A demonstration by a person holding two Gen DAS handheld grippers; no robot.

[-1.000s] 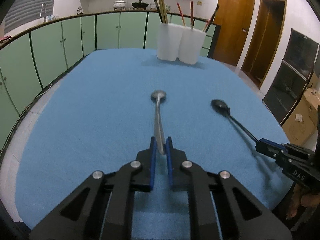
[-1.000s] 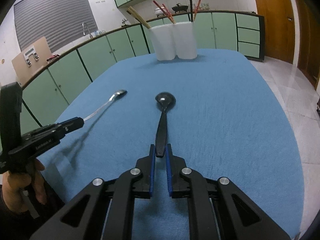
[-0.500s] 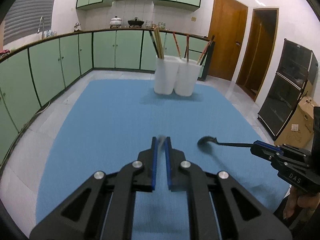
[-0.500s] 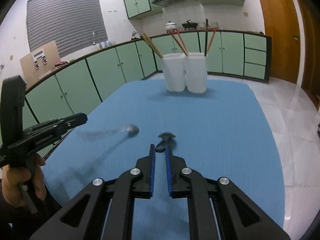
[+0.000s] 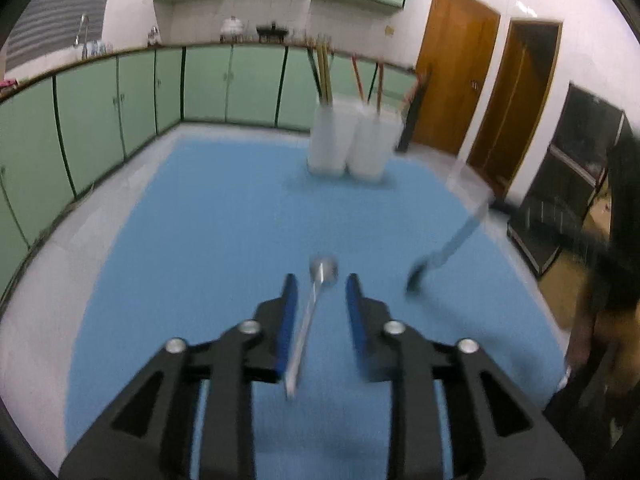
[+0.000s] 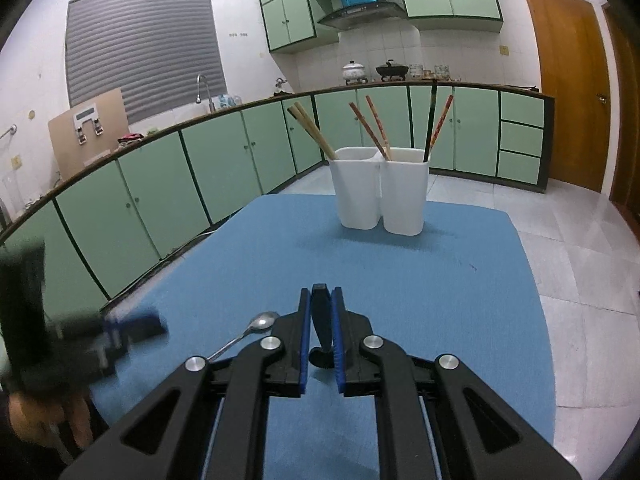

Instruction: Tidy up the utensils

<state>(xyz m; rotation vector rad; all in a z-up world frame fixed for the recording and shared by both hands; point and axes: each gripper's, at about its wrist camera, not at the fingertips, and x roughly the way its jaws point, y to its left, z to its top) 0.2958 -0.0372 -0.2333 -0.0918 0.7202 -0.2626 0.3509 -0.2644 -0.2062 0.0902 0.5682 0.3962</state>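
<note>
The left gripper (image 5: 320, 292) has its jaws spread wide, and the silver spoon (image 5: 310, 320) sits loose between them, its bowl ahead of the fingertips and its handle slanting back toward the left finger; the blur makes it unclear whether the spoon lies on the blue mat (image 5: 208, 220) or is dropping toward it. The right gripper (image 6: 321, 312) is clamped on the handle of the black spoon (image 6: 322, 320), which stands nearly on end between the pads, above the mat.

Judged from this, the task is only part done. The chopsticks already stand in the white holder (image 6: 380, 196) at the far end of the mat, but neither spoon is in it. The black spoon is in hand and well short of the holder; the silver one is not gripped and would need picking up.

Counted: two spoons, one silver and one black. One white holder with two compartments side by side. About six chopsticks (image 6: 370, 124) show in the right wrist view: two pale ones in the left compartment, and three reddish ones plus one dark one rising from about the divider and the right compartment.
</note>
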